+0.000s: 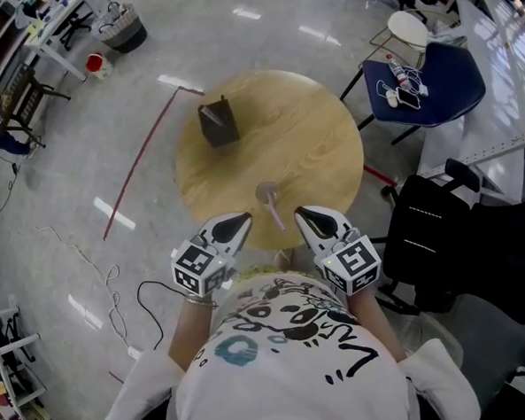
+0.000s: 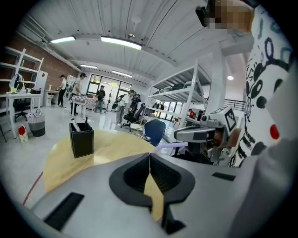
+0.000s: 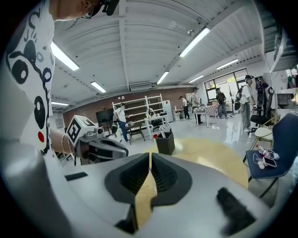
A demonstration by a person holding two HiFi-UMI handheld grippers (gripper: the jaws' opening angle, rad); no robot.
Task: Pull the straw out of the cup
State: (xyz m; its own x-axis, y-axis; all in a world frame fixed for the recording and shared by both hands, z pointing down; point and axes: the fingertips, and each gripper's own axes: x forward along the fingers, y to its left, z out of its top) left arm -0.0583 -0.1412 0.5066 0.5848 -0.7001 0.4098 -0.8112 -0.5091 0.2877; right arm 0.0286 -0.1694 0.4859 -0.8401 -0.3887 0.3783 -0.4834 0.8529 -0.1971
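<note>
A small clear cup (image 1: pixel 265 192) stands near the front edge of the round wooden table (image 1: pixel 311 137). A pale purple straw (image 1: pixel 275 214) leans out of it toward me. My left gripper (image 1: pixel 243 219) hovers just left of the straw and my right gripper (image 1: pixel 300 213) just right of it, both shut with nothing between the jaws. In the left gripper view the jaws meet at the left gripper (image 2: pixel 149 155), with the straw (image 2: pixel 170 146) and the right gripper (image 2: pixel 199 134) beyond. In the right gripper view the right gripper (image 3: pixel 150 155) is also closed and the cup is hidden.
A black box-shaped holder (image 1: pixel 218 122) sits at the table's far left. A blue chair (image 1: pixel 430 82) with small items stands at the back right, and a black office chair (image 1: pixel 447 243) is at the right. A red floor line (image 1: pixel 141 162) and cables (image 1: pixel 107 279) lie left.
</note>
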